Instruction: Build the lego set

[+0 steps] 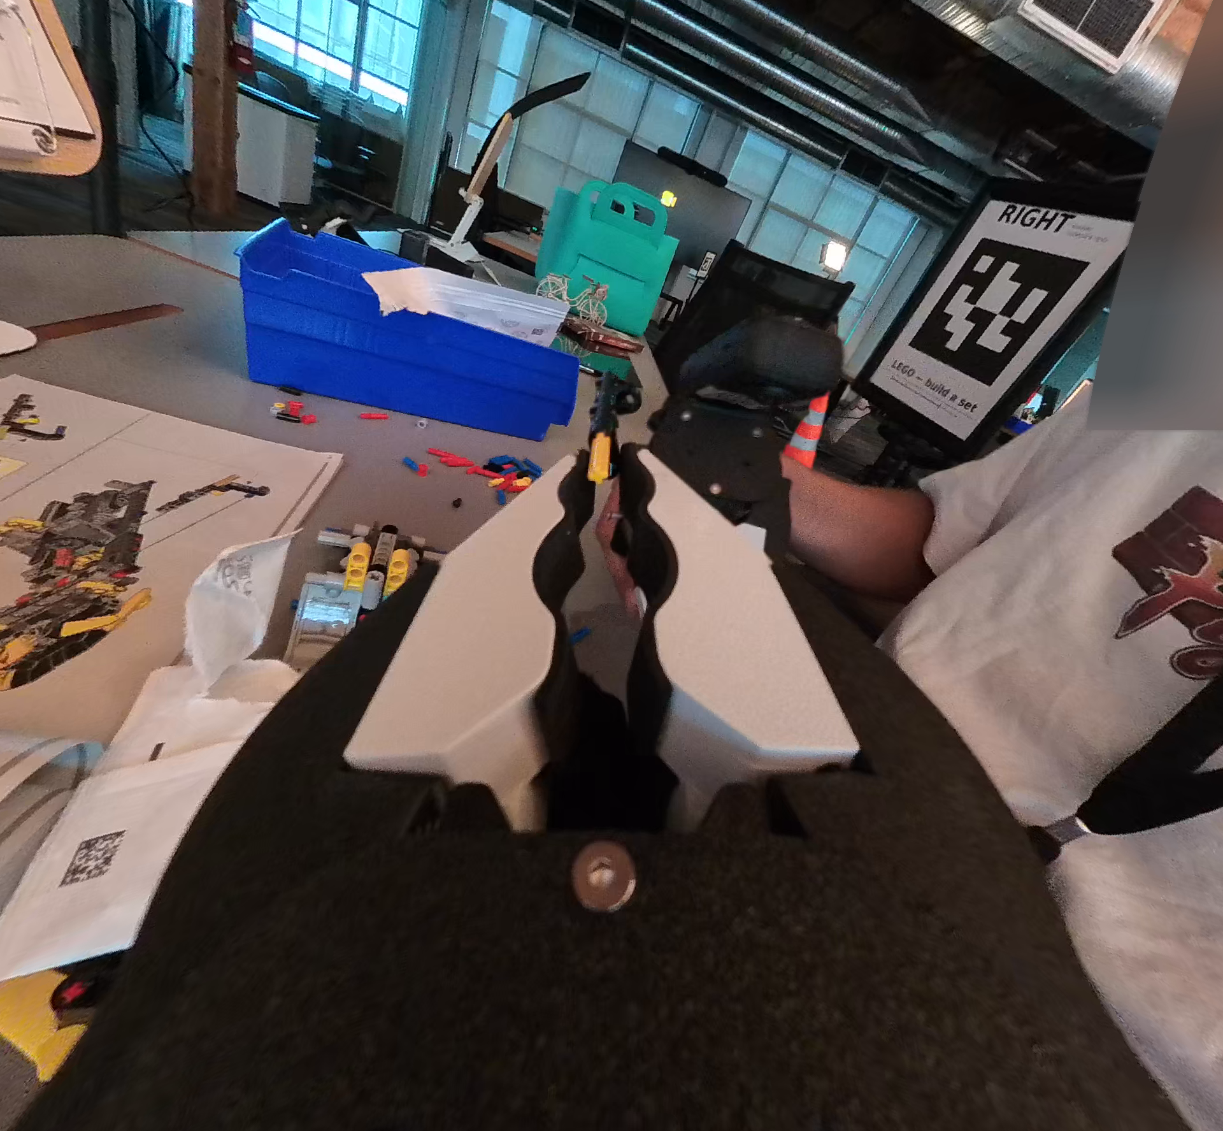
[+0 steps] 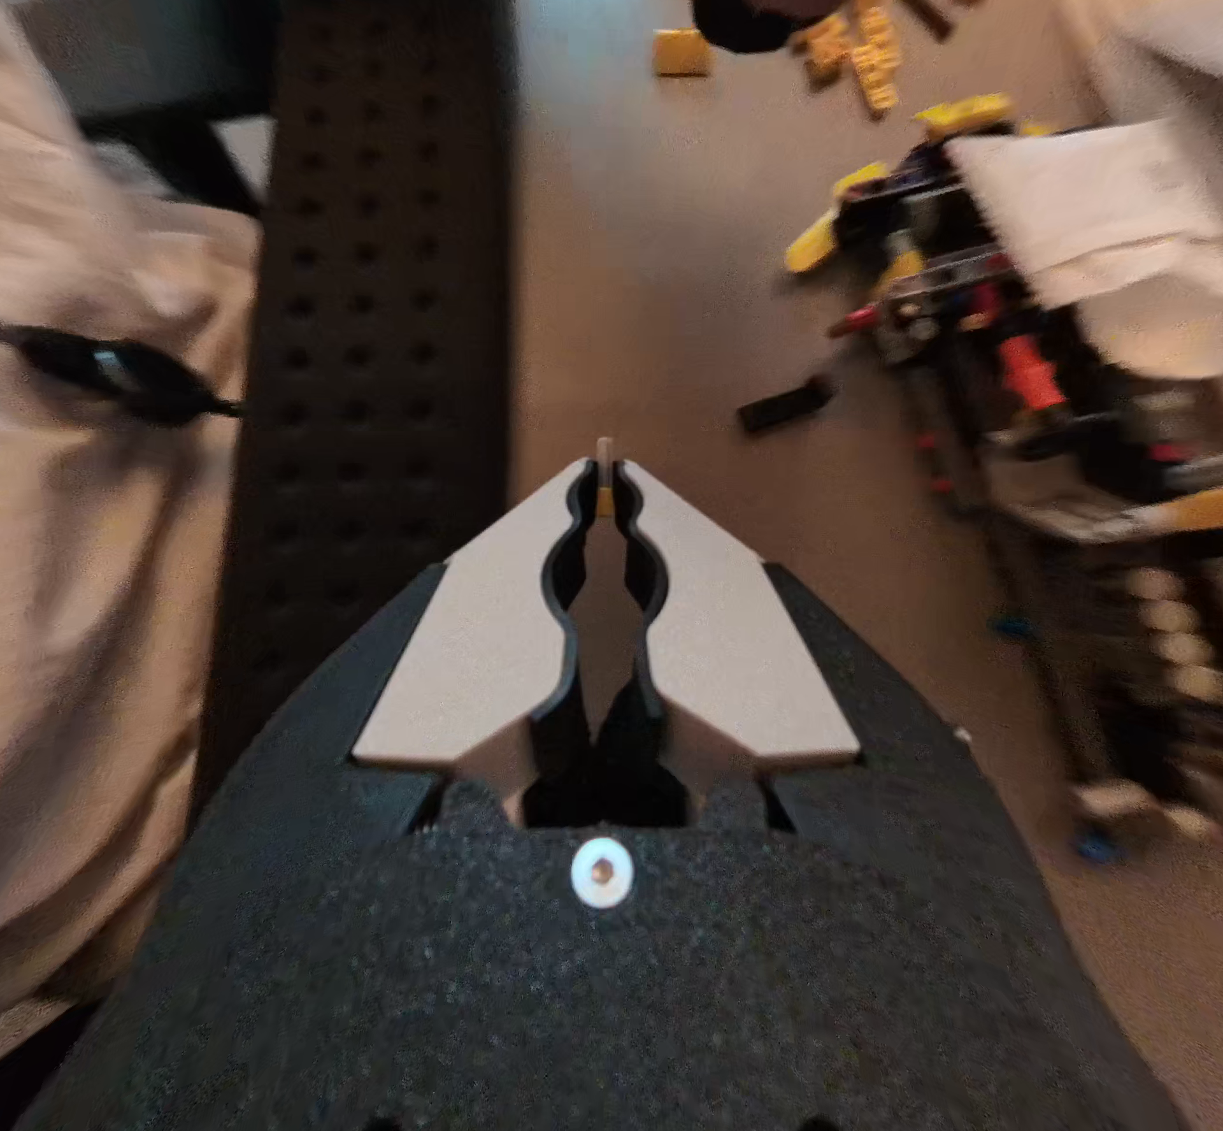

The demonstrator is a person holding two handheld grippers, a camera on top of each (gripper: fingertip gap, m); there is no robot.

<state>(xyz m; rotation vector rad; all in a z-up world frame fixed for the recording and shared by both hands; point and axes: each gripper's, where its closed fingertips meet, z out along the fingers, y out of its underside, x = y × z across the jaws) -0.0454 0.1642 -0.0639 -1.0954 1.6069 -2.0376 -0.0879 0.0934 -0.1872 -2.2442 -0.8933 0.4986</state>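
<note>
In the left wrist view my left gripper (image 1: 605,467) is shut on a small yellow and black lego piece (image 1: 600,454) that sticks out past the fingertips, held above the grey table (image 1: 165,331). The black body of the right gripper (image 1: 721,437) is just beyond it. In the blurred right wrist view my right gripper (image 2: 603,470) is shut on a small tan and yellow pin (image 2: 603,457) above the table. A partly built black, yellow and red lego model (image 2: 979,338) lies to its right. A grey and yellow sub-assembly (image 1: 364,576) lies left of the left gripper.
A blue bin (image 1: 397,338) stands at the back, loose red, blue and yellow pieces (image 1: 490,470) in front of it. An instruction booklet (image 1: 132,536) and white paper bags (image 1: 218,603) lie left. A person's arm (image 1: 854,530) is right. Yellow pieces (image 2: 860,53), a black perforated panel (image 2: 377,238). The gap from one gripper's tips to the other's is roughly 15 cm.
</note>
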